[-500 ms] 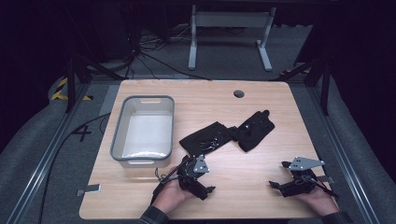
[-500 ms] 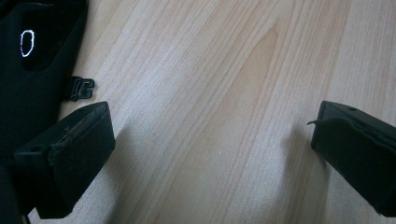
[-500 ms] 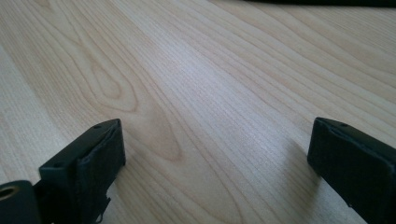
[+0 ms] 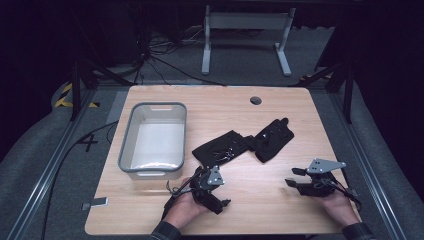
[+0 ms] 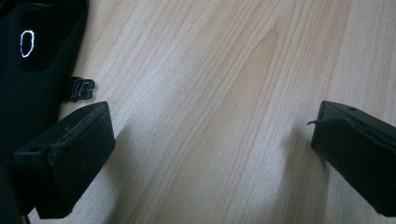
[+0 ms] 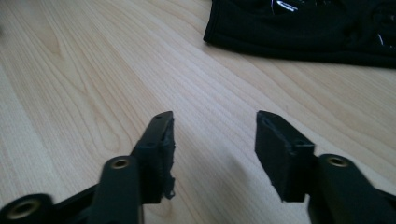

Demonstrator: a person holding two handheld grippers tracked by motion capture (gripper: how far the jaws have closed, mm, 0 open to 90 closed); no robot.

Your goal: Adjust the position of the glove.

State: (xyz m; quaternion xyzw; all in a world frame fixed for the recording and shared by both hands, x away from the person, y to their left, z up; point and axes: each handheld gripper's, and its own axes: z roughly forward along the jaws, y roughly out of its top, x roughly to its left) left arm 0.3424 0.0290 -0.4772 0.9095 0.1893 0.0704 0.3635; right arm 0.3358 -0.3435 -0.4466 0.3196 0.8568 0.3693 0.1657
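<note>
Two black gloves lie side by side in the middle of the wooden table, one (image 4: 222, 147) at the left and one (image 4: 272, 137) at the right. My left gripper (image 4: 199, 174) rests low on the table just in front of the left glove. Its jaws (image 5: 210, 140) stand wide open over bare wood, with glove fabric (image 5: 32, 70) and a small clip at their upper left. My right gripper (image 4: 293, 177) sits near the front right and points left. It (image 6: 215, 135) is open about halfway with nothing between its fingers, and a glove (image 6: 303, 28) lies beyond it.
An empty grey plastic bin (image 4: 127, 145) stands on the left half of the table (image 4: 270, 215). A round cable hole (image 4: 256, 100) sits near the far edge. Beyond the table a metal stand (image 4: 245, 35) and cables lie on the dark floor.
</note>
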